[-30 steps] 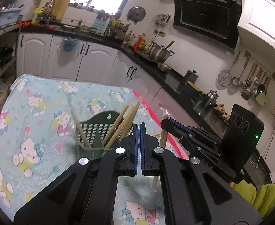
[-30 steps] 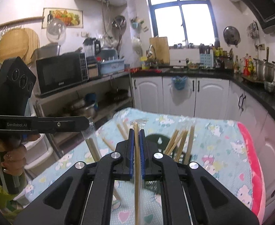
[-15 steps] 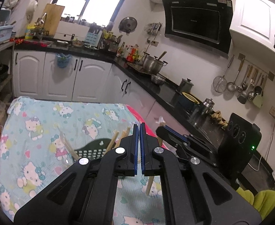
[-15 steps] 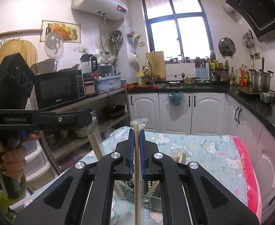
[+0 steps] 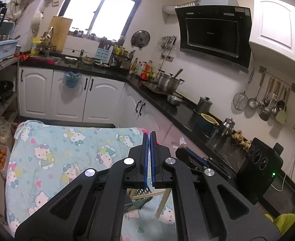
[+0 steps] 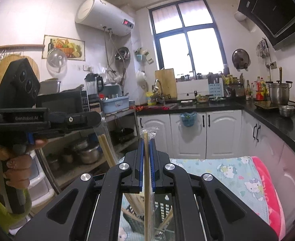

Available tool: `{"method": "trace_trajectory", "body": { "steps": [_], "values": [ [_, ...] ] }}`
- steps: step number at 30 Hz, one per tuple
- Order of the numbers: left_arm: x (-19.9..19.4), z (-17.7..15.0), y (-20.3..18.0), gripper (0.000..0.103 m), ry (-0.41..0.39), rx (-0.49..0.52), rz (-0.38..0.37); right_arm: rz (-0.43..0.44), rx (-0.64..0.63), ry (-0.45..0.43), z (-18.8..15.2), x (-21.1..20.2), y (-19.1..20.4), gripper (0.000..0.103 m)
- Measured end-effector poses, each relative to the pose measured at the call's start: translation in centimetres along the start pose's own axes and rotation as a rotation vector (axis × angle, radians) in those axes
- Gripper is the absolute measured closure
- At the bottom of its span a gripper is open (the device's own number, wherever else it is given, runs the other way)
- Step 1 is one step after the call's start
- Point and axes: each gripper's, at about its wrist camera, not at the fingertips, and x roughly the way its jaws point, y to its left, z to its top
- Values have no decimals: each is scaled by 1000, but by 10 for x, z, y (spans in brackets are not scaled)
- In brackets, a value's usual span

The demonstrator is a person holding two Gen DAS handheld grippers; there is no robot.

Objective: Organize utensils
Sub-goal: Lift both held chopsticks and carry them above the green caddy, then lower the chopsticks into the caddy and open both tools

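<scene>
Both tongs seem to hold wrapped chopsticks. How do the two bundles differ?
The left bundle shows two sticks side by side; the right bundle shows only one. The left bundle leans; the right bundle runs straight up the right view. Both are pale wood in clear plastic sleeves, each pinched by shut tongs: left tongs, right tongs.

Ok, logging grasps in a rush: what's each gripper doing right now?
Left gripper: closed on wrapped chopsticks.
Right gripper: closed on a wrapped chopstick, held upright.

Table under cartoon-cat cloth (image 5: 53, 152), dark slotted utensil basket (image 6: 163, 208) on it.
</scene>
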Motion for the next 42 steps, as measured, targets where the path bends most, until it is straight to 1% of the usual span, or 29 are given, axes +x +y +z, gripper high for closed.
{"method": "trace_trajectory", "body": {
  "steps": [8, 13, 17, 21, 26, 36, 38, 39, 40, 41, 42],
  "values": [
    [7, 5, 12, 103, -10, -16, 27, 9, -22, -63, 14, 9, 3, 97],
    [15, 6, 20, 103, -8, -25, 41, -11, -20, -90, 20, 23, 1, 97],
    [24, 4, 25, 103, -5, -28, 55, -23, -22, -102, 17, 36, -1, 97],
    [32, 0, 32, 103, -2, -33, 73, -42, -34, -104, 10, 51, 0, 97],
    [39, -11, 42, 103, 1, -43, 80, -71, -53, -96, -8, 67, 3, 97],
    [49, -29, 55, 103, 26, -58, 85, -106, -31, -81, -39, 89, -4, 97],
    [50, -33, 57, 102, 39, -64, 92, -116, -26, -72, -44, 91, -4, 91],
    [50, -35, 58, 102, 44, -64, 97, -122, -22, -67, -45, 90, -4, 81],
    [50, -37, 59, 99, 51, -63, 104, -127, -20, -64, -47, 89, -5, 74],
    [49, -38, 59, 96, 55, -61, 112, -132, -18, -64, -48, 87, -6, 72],
    [47, -40, 59, 85, 60, -57, 124, -139, -13, -58, -49, 85, -7, 68]
  ]
}}
